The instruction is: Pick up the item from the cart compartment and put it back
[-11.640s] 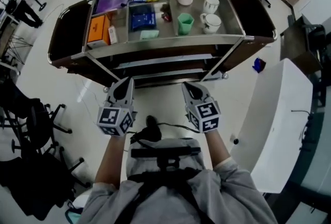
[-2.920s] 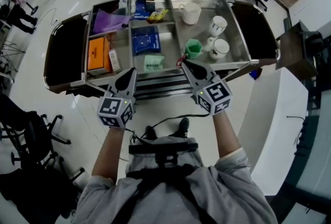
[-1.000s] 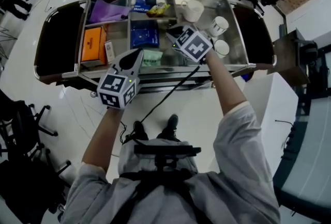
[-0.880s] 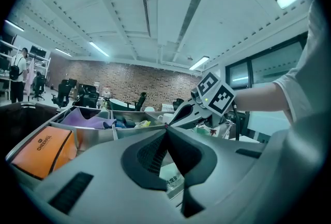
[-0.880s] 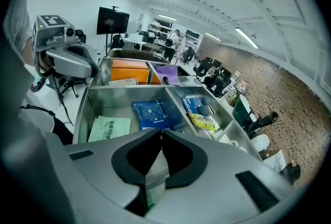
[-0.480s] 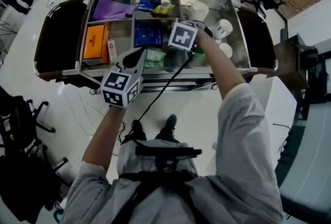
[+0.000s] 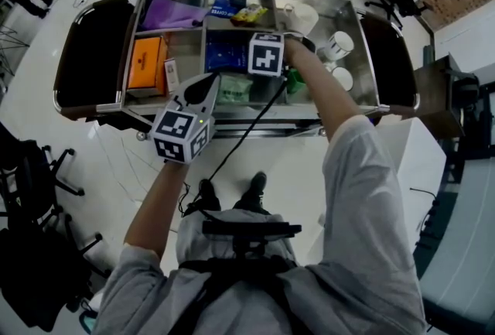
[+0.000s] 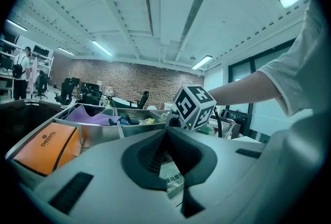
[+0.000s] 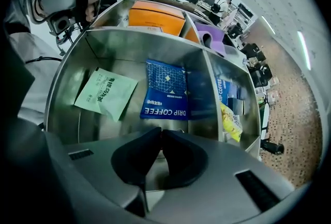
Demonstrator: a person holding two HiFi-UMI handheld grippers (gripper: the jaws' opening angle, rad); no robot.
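Left gripper [image 8: 166, 132]: held low at the near side of the cart, jaws clenched tip to tip, nothing between them.

Right gripper [image 9: 159, 136]: reached out over the middle compartment [image 9: 129, 44], hanging above its steel floor. Jaws pressed together, empty. They would have to part before any pick.

Probable target, by where the right jaws point: blue coffee bag [image 9: 166, 88], lying flat on the compartment floor straight ahead of the tips, apart from them. Cannot be sure; green sachet [image 9: 106, 93] lies just beside it on the same floor, equally reachable.

Handling (judgement): bag looks light, soft-sided, probably film or foil. It should flex and may slide on bare steel if nudged. It lies flat, so there is little to bite on. Best hold is likely a free edge or corner, one jaw worked underneath. A grip across the face would only push it along.

Appearance: rectangular, dark blue, pale grid pattern on the upper part, white "DRIP COFFEE" lettering along the lower edge. No creases or damage seen.

Farther: yellow packet [image 9: 230, 122] in the next bay, orange box [image 9: 155, 13] and purple cloth [image 9: 212, 34] beyond.
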